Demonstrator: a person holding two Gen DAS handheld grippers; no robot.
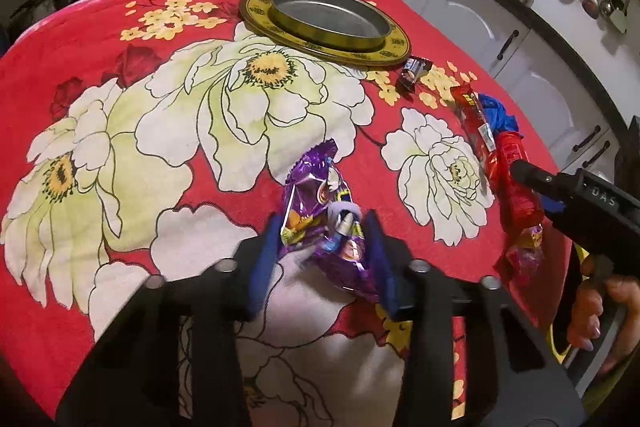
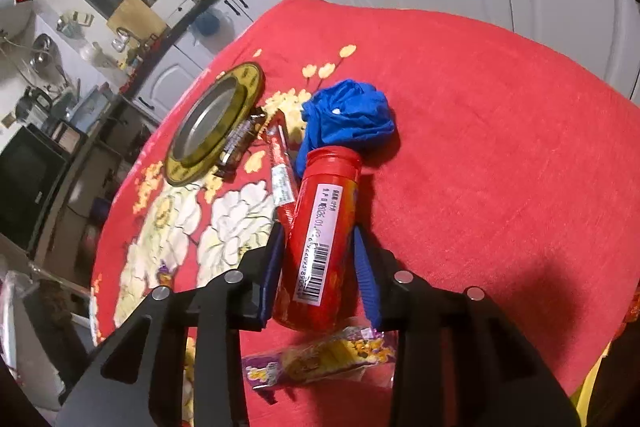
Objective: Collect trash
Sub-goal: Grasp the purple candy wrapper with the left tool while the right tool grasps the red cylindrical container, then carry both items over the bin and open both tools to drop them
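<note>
your left hand-held gripper point(image 1: 324, 247) pinches the crinkly purple wrapper point(image 1: 316, 211) low on the tabletop point(image 1: 240, 195); your right hand-held gripper point(image 2: 318, 259) clamps the smooth red tube point(image 2: 320, 227). squeeze gently, since foil slips and the round tube can roll, then lift both toward the metal tin point(image 1: 328, 35)
</note>
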